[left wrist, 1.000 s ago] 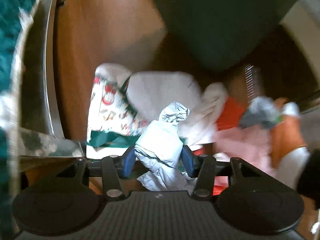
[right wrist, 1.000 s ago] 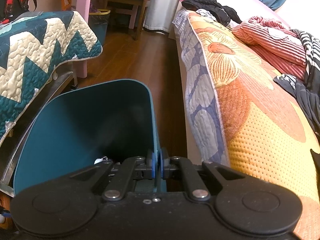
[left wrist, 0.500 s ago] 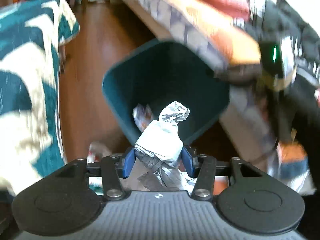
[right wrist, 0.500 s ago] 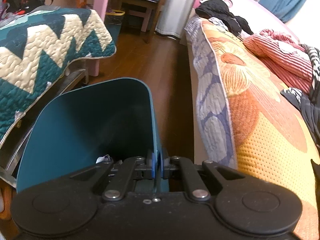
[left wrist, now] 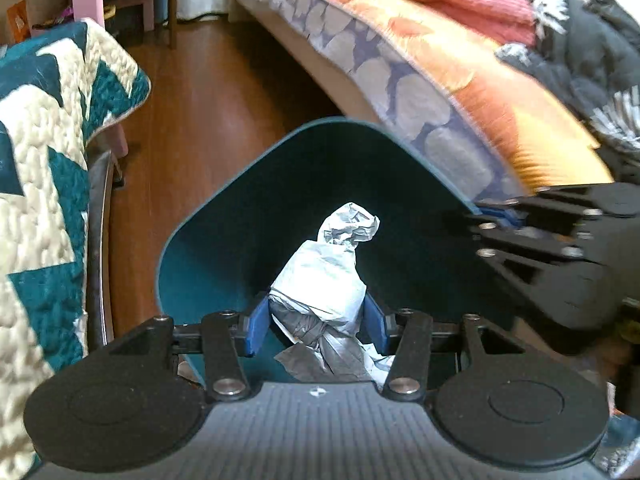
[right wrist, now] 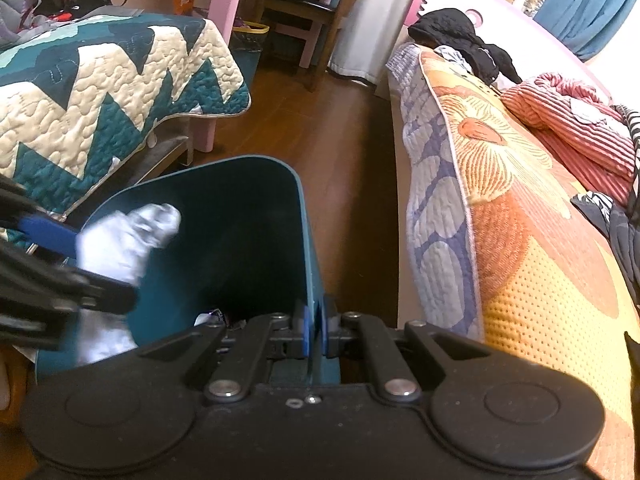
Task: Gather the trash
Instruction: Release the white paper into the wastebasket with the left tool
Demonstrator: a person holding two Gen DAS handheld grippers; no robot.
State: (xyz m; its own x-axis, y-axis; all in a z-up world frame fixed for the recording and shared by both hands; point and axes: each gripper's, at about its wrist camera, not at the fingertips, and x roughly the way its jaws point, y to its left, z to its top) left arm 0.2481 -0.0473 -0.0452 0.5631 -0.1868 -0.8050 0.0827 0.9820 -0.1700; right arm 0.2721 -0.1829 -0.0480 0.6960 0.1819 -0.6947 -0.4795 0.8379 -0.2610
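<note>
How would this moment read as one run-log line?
left claw: gripping crumpled paper over bin mouth | right claw: clamped on teal bin rim | paper: unreleased

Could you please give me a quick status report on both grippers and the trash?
Left hand-held gripper shut on crumpled paper wad, over the bin mouth. Right hand-held gripper clamped on teal bin rim. Nothing in the way.

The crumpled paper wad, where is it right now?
The paper wad is clamped in the left gripper, over the open mouth of the teal bin, whose rim the right gripper pinches.
</note>
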